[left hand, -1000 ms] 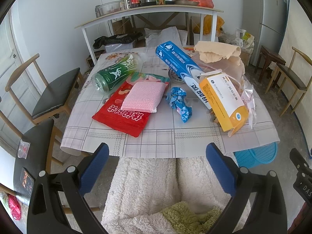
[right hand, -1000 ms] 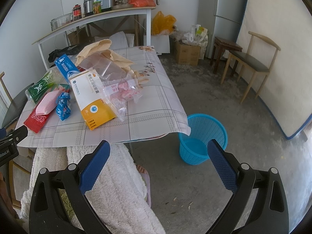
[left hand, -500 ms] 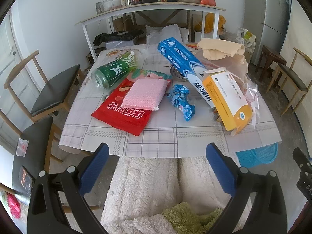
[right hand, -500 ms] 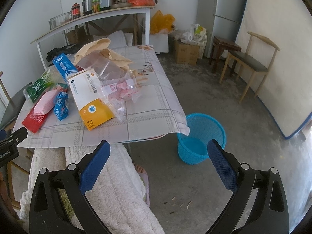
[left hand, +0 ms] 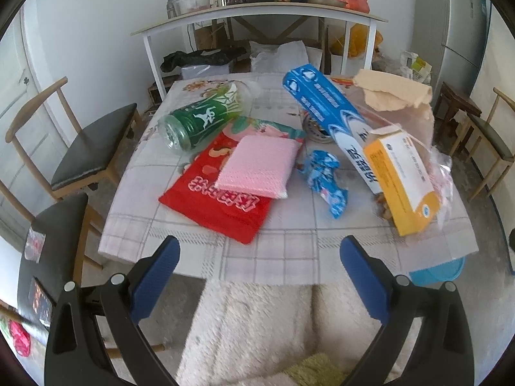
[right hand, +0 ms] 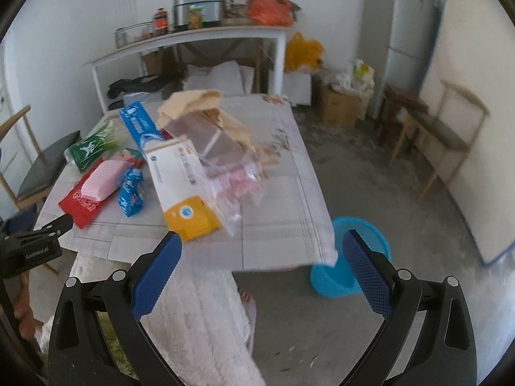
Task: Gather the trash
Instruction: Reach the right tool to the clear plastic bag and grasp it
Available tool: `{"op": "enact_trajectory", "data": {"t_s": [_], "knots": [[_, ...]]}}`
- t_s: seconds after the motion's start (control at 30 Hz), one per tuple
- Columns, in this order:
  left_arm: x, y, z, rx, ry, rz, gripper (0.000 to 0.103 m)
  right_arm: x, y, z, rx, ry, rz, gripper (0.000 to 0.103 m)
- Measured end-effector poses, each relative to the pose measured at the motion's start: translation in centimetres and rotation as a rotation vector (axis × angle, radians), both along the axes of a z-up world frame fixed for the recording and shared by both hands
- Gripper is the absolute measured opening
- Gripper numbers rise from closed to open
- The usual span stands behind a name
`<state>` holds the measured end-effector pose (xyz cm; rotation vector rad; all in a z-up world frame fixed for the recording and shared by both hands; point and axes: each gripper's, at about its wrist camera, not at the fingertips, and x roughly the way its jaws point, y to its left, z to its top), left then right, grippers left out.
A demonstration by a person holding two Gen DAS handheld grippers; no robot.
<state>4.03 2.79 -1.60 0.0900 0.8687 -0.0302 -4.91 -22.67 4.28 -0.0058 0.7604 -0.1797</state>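
Note:
Trash covers the table [left hand: 289, 251]: a red packet [left hand: 219, 202] with a pink sponge pack [left hand: 260, 165] on it, a green jar [left hand: 202, 119] on its side, a crumpled blue wrapper [left hand: 325, 180], a long blue box [left hand: 331, 112], an orange-and-white box [left hand: 402, 180] and clear plastic bags [right hand: 231, 173]. A blue basket [right hand: 347, 276] stands on the floor by the table's right corner. My left gripper [left hand: 259, 276] hangs open before the table's near edge. My right gripper [right hand: 262, 270] is open too, nothing between its fingers, near the table's right front corner.
A person's fleece-clad legs [left hand: 257, 331] fill the space under both grippers. Wooden chairs [left hand: 90, 148] stand left of the table and another chair [right hand: 450, 138] by the right wall. A white shelf table [left hand: 257, 16] with jars stands behind. A fridge [right hand: 402, 41] is at the far right.
Both grippers have moved forward toward the table, and the right view has swung left so the table fills more of it. Both stay open.

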Motion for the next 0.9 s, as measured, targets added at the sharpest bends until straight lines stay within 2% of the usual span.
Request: {"op": "enact_trajectory", "data": {"t_s": [0.1, 0.27, 0.4, 0.57, 0.6, 0.67, 0.9], "knots": [[1.0, 1.1, -0.2, -0.006, -0.003, 0.007, 0.097, 1.2, 1.6, 0.3, -0.036, -0.008, 0.081, 0.096], [2.5, 2.8, -0.4, -0.053, 0.007, -0.02, 0.097, 2.9, 3.4, -0.3, 0.03, -0.02, 0.191, 0.096], [3.5, 3.6, -0.4, -0.113, 0.014, -0.078, 0.097, 3.9, 3.0, -1.2, 0.066, -0.033, 0.174, 0.096], [4.8, 4.1, -0.1, -0.18, 0.0, -0.15, 0.097, 4.8, 1.9, -2.4, 0.104, -0.057, 0.075, 0.095], [5.1, 4.0, 0.0, -0.187, -0.003, -0.163, 0.097, 5.0, 1.6, -2.7, 0.121, -0.055, 0.06, 0.093], [5.6, 3.9, 0.0, -0.193, -0.005, -0.178, 0.097, 5.5, 1.0, -3.2, 0.15, -0.041, 0.03, 0.082], [6.6, 2.6, -0.1, -0.2, -0.035, -0.217, 0.097, 7.6, -0.7, -4.2, 0.223, -0.003, 0.036, 0.068]]}}
